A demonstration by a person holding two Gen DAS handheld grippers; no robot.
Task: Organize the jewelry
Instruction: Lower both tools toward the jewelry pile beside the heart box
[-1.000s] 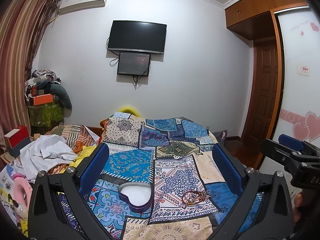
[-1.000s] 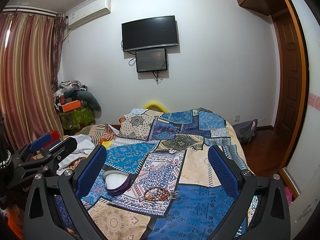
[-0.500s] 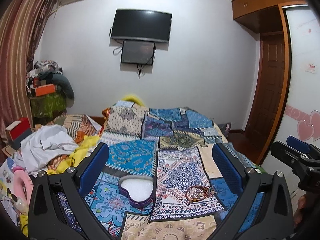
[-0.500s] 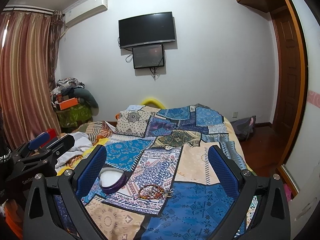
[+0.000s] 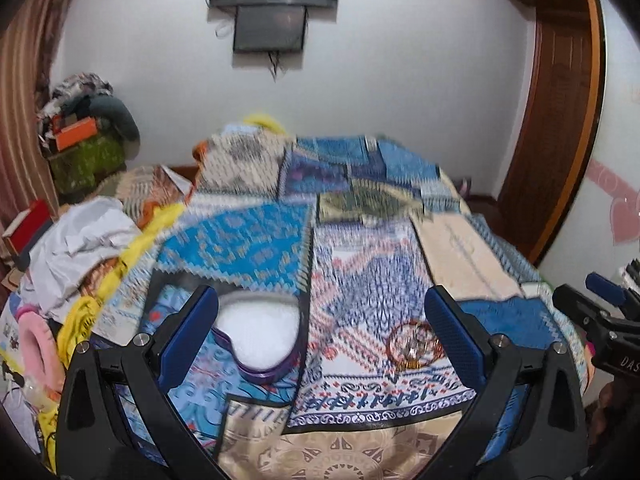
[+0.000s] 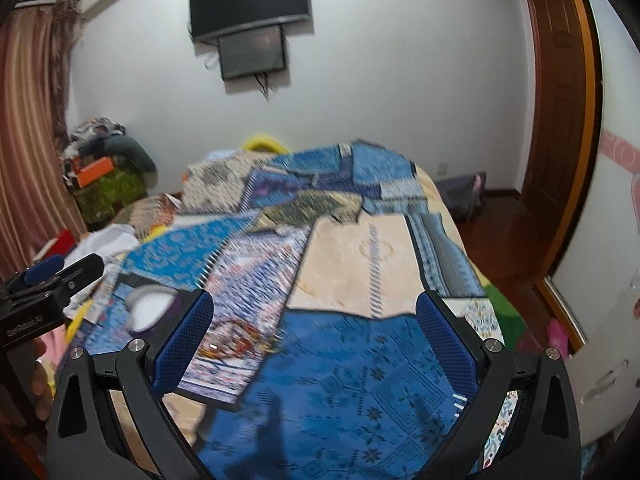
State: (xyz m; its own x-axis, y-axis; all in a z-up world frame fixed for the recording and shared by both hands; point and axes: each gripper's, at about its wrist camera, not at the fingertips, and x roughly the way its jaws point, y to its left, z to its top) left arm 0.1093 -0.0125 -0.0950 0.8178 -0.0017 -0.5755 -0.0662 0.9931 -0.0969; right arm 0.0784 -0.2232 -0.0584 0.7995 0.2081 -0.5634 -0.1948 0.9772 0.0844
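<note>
The left gripper (image 5: 322, 334), black-framed with blue ribbed pads, hangs above the patchwork bedspread (image 5: 248, 236) with its fingers spread wide and nothing between them, touching nothing. Taking the purple heart-shaped tin box with white lining (image 5: 258, 336) as the landmark: the left pad (image 5: 188, 336) sits just in front of the box's left edge in this view, covering part of it, while the tangle of reddish-brown beaded bracelets (image 5: 414, 344) lies on the bedspread to the right of the box, apart from it, close by the inner face of the right pad (image 5: 454, 340). Both box and bracelets fall within the span of the open fingers.

The right gripper (image 6: 312, 344), of the same build, is likewise spread wide and empty over the bedspread (image 6: 352, 364). In its view the bracelets (image 6: 236, 338) lie just right of its left pad (image 6: 184, 344), and the box (image 6: 150, 308) shows beyond that pad, further left and partly hidden. Motion blur softens the bracelets, so single pieces cannot be told apart.

Left of the box, at the bed's edge, lie a crumpled white cloth (image 5: 76, 240) and yellow fabric (image 5: 108, 280). Far beyond the box, a black television (image 6: 250, 0) hangs on the white wall.
</note>
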